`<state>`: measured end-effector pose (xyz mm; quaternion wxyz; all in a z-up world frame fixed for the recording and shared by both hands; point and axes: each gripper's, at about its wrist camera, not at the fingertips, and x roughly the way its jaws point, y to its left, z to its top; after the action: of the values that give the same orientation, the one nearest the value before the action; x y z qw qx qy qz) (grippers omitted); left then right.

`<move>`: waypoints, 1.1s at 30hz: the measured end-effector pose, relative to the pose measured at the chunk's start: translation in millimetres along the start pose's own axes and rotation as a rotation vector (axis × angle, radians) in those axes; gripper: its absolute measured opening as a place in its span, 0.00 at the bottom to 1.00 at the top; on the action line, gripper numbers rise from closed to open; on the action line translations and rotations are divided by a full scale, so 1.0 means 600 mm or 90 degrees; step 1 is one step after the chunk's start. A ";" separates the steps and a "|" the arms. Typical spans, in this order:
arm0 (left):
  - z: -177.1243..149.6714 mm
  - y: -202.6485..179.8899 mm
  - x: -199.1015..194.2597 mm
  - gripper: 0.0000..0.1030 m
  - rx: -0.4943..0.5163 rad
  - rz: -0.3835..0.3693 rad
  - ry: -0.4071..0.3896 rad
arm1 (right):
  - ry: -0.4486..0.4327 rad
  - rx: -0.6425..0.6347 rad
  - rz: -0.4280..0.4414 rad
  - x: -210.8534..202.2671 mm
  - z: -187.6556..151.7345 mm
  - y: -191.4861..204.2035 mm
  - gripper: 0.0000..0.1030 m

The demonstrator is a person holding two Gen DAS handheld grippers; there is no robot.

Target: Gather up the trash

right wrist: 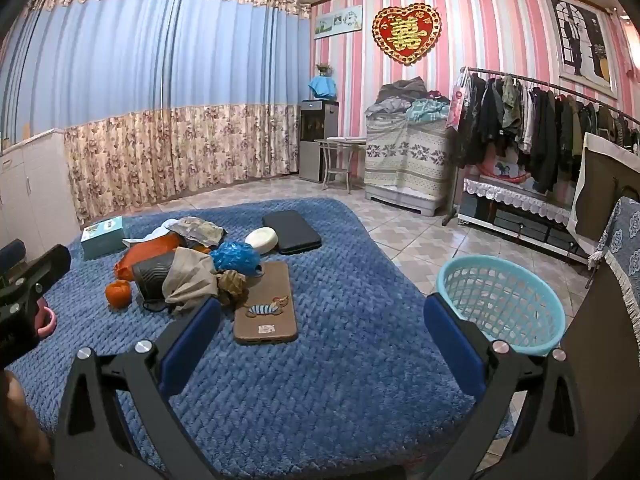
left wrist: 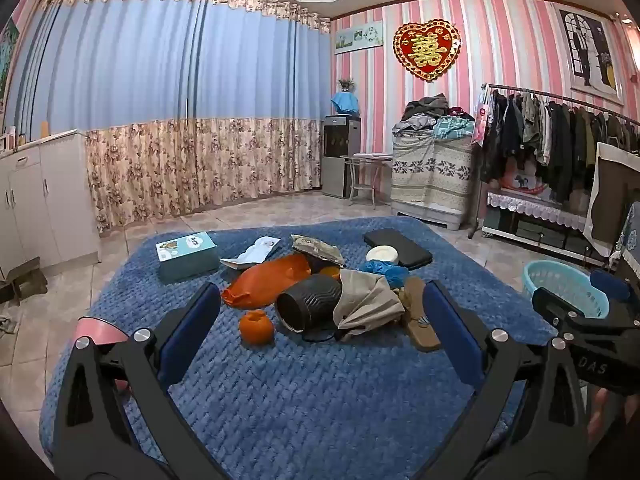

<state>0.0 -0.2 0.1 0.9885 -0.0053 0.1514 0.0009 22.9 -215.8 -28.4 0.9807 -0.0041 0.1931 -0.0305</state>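
Blue pads line both pairs of tongs, and both stand spread wide with nothing between them. The left gripper (left wrist: 320, 320) hovers over the near part of a blue knitted rug (left wrist: 320, 408), its fingers framing a heap of clutter without touching it. The right gripper (right wrist: 322, 330) hangs further to the right over the same rug, one finger near the heap, the other in front of a light blue plastic basket (right wrist: 520, 344) that sits on the tiled floor just off the rug's right edge.

Between the left fingers lie a small orange fruit (left wrist: 257, 327), a black ribbed cup (left wrist: 310, 302) tipped on its side, and a crumpled beige paper bag (left wrist: 366, 300) leaning against the cup. Behind these sit an orange plastic bag (left wrist: 268, 280), a crinkled printed wrapper (left wrist: 318, 249), a torn white paper (left wrist: 254, 254) and a bunched blue plastic bag (right wrist: 235, 257). A brown crumpled scrap (right wrist: 231, 281) touches the beige bag in the right view.

Beside the heap, a tan phone case (right wrist: 266, 308) with a cartoon figure lies flat. Further back are a white round tin (right wrist: 262, 240), a black flat case (right wrist: 292, 231) touching it, and a teal box (left wrist: 186, 254) at the rug's left side. Curtains (left wrist: 180, 120) and a clothes rack (left wrist: 560, 136) line the walls.
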 end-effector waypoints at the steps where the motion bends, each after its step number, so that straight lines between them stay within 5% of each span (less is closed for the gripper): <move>1: 0.000 0.000 0.000 0.95 0.000 0.002 -0.001 | -0.001 0.001 0.000 0.000 0.000 0.000 0.96; 33: 0.000 0.000 0.000 0.95 0.001 0.001 -0.004 | -0.005 0.005 0.000 -0.005 0.001 -0.002 0.96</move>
<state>-0.3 -0.3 0.0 0.9890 -0.0044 0.1480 0.0018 20.1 -216.9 -26.8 0.9814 0.0000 0.1895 -0.0312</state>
